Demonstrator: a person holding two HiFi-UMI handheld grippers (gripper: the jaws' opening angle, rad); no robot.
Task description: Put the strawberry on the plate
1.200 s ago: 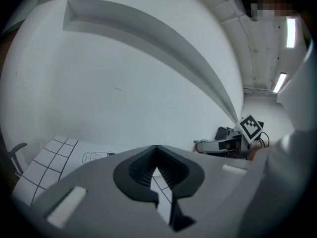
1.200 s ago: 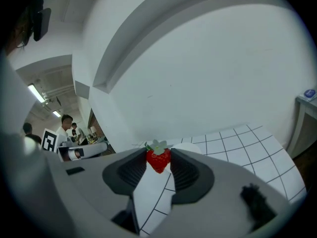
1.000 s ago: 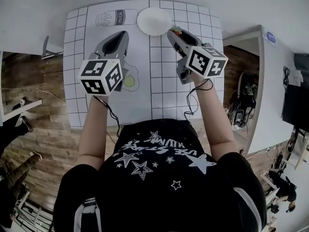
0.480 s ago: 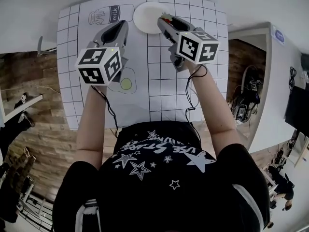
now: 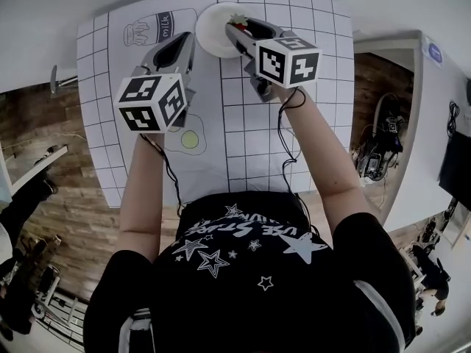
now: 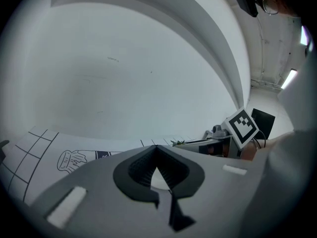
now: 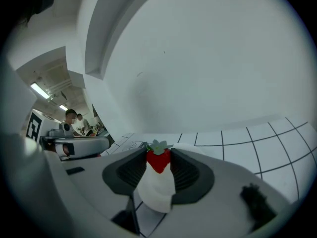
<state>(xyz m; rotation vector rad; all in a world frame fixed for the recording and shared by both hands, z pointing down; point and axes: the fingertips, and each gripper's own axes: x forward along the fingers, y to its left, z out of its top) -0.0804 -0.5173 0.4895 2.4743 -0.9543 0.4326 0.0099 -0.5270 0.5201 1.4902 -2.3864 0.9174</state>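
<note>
The right gripper [image 7: 158, 156] is pinching the small red strawberry with the green leafy top [image 7: 158, 161] by its sides, over the right part of the round white plate [image 5: 212, 35] at the far edge of the white gridded table mat [image 5: 243, 138]. The left gripper [image 6: 157, 151] hovers just left of the plate, jaws pressed together on nothing. The strawberry looks tiny, light and maybe slick-skinned, so I'd guess a gentle squeeze across its fat middle, below the leaves, works best.

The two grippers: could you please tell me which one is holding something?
The right gripper: its jaws clamp a red strawberry, while the left gripper has its jaws together and empty.
</note>
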